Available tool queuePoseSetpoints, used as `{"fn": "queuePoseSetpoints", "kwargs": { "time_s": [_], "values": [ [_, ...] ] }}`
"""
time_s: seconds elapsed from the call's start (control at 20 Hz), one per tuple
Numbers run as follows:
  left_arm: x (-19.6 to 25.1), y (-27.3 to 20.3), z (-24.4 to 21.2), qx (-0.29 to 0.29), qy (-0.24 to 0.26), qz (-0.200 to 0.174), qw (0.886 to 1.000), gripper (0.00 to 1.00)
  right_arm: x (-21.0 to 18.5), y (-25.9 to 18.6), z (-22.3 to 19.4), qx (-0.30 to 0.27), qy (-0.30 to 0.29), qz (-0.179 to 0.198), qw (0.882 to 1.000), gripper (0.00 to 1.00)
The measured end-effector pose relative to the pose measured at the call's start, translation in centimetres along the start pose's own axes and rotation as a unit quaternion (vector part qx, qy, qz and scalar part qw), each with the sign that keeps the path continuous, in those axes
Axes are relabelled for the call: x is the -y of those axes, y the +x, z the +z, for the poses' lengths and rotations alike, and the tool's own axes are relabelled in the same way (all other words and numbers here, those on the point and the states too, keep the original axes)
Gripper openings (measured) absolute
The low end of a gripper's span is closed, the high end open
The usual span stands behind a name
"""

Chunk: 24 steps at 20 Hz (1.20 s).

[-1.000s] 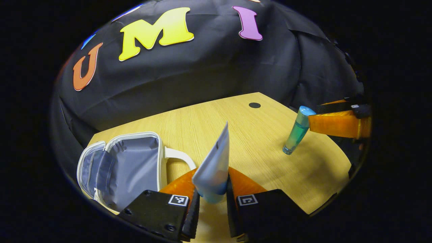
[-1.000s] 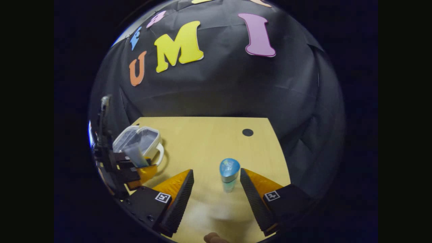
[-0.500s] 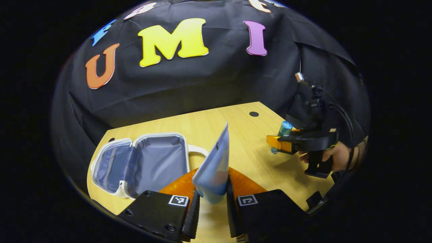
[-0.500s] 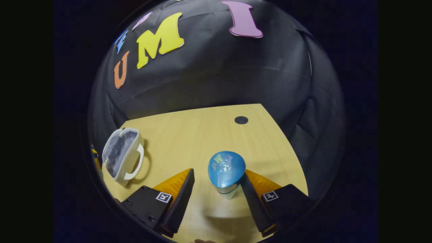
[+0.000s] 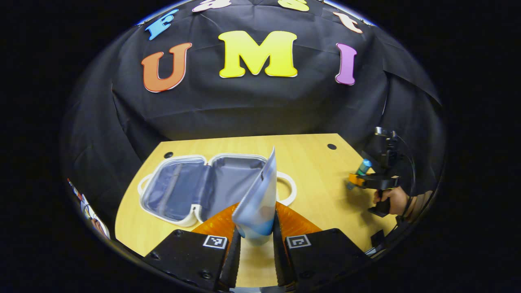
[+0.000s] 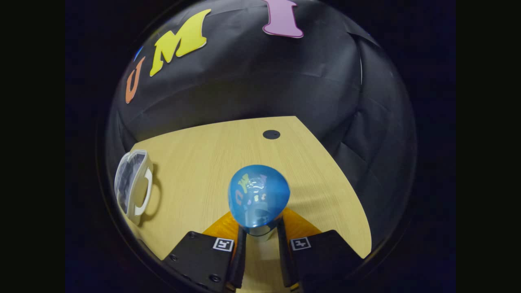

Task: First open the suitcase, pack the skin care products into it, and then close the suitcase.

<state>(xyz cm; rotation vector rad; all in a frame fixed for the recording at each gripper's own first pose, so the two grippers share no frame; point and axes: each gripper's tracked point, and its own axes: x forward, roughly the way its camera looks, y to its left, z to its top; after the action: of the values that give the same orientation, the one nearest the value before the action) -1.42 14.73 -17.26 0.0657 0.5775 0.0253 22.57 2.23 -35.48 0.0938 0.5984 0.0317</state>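
We have the suitcase (image 5: pixel 203 187) lying open on the table (image 5: pixel 317 162), nothing packed inside yet as far as we see. Our left tool (image 5: pixel 255 240) is clamped on a pale tube (image 5: pixel 258 195) held upright just beside the suitcase. Our right tool (image 6: pixel 260 244) grips a blue-capped bottle (image 6: pixel 258 195), well apart from the suitcase. Both products remain to be packed, then we close it.

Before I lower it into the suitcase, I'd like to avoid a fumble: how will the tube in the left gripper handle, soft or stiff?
Probably soft: the tube flattens toward its crimped top, so it may buckle under a hard squeeze. It looks light, standing upright in the left gripper without sagging. Its glossy skin could slip a little.
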Motion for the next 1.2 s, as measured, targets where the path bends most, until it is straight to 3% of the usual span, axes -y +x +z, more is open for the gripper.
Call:
{"fn": "queuePoseSetpoints", "kwargs": {
  "time_s": [0.15, 0.35, 0.6, 0.75, 1.0, 1.2],
  "values": [
    [-3.0, 0.8, 0.4, 0.004, 0.003, 0.005, 1.0, 0.39, -1.1, -4.0, 0.9, 0.013, -0.004, -0.007, 1.0, 0.34],
    [-7.4, 4.5, -0.9, -0.014, -0.024, 0.009, 1.0, 0.39, -4.8, -10.4, 3.2, 0.035, -0.014, 0.013, 0.999, 0.34],
    [-8.6, 10.4, -3.8, -0.05, -0.04, -0.016, 0.998, 0.39, -8.9, -15.9, 3.7, 0.047, -0.024, 0.022, 0.998, 0.31],
    [-7.3, 13.3, -5.6, -0.074, -0.047, -0.037, 0.995, 0.39, -10.1, -17.5, 2.0, 0.036, -0.026, 0.019, 0.999, 0.34],
    [-5.8, 16.5, -9.3, -0.143, -0.016, -0.035, 0.989, 0.39, -10.2, -18.4, -1.0, 0.011, -0.036, 0.003, 0.999, 0.34],
    [-4.5, 18.0, -10.9, -0.179, -0.023, -0.044, 0.983, 0.39, -10.3, -18.4, -2.1, -0.003, -0.033, -0.005, 0.999, 0.33]
  ]
}}
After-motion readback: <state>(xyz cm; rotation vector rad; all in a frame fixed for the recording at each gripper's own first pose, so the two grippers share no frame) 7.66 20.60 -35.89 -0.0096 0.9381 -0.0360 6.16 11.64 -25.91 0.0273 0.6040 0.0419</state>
